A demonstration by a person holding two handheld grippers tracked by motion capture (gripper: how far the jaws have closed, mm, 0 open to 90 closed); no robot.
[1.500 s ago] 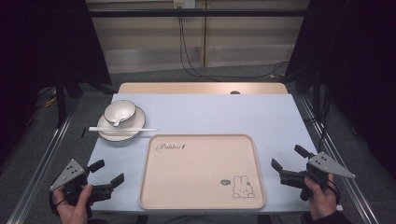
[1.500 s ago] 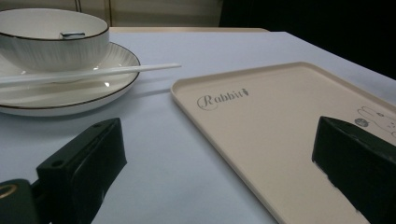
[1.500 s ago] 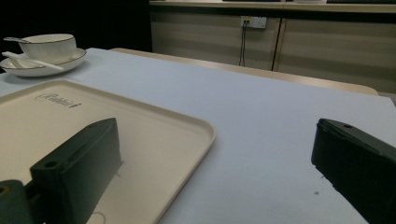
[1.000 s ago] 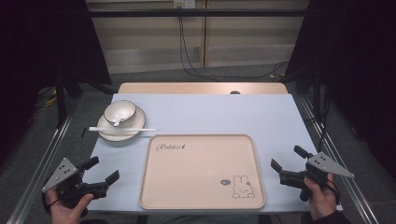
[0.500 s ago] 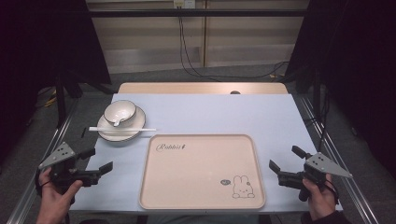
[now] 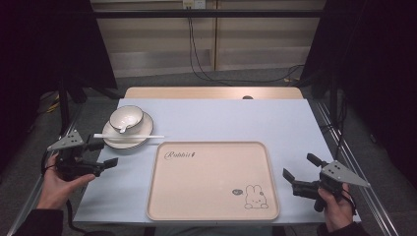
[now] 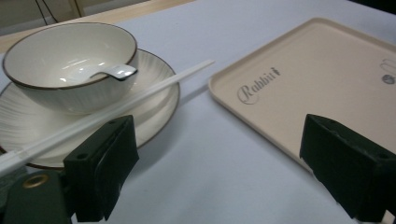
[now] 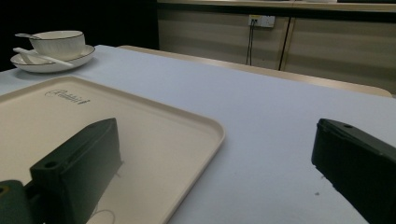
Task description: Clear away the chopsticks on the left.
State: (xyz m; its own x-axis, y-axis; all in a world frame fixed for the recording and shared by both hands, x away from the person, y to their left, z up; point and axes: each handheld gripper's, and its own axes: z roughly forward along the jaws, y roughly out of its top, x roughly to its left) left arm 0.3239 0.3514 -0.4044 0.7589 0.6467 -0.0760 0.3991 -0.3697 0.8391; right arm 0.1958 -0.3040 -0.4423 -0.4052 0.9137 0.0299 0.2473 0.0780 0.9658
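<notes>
A white bowl (image 6: 126, 118) with a dark rim and a spoon (image 7: 116, 71) inside sits on a white plate (image 6: 142, 136) at the table's left. White chopsticks (image 6: 129, 135) lie across the plate's front. A beige tray (image 6: 214, 179) with a rabbit print lies in the middle. My left gripper (image 6: 102, 154) is open just left of the plate, its jaws wide apart near the chopsticks' end (image 7: 28, 150). My right gripper (image 6: 300, 173) is open beside the tray's right edge (image 8: 205, 140), holding nothing.
The light blue table (image 6: 221, 118) has a wooden strip (image 6: 211, 92) along its far edge. Cables (image 6: 196, 64) hang down the wall behind. Metal frame rails (image 6: 354, 162) run along both sides of the table.
My left gripper has moved forward and left, from the table's front edge up to the plate's left side. The right gripper has barely shifted.
</notes>
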